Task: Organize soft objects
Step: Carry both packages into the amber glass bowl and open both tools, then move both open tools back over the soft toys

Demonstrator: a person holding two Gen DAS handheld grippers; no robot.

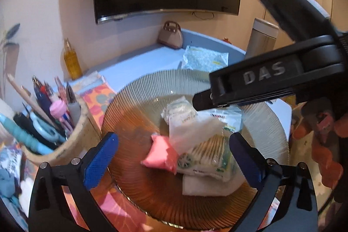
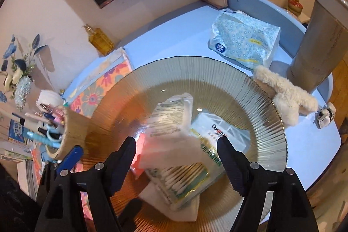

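A ribbed glass plate holds a pile of soft packs. In it lie a pink packet, a cotton swab pack, a clear bag of white pads and a white folded cloth underneath. My left gripper stands wide open over the near side of the pile, its blue pads clear of everything. My right gripper is open above the pile too. A blurred white packet lies between its fingers, untouched by the pads. In the left wrist view its black finger reaches in from the right.
A cup of pens and scissors stands left of the plate, with a floral pouch behind it. A blue dotted tissue pack, a fluffy cream toy and a grey tumbler sit to the right. At the back are a yellow bottle and a small handbag.
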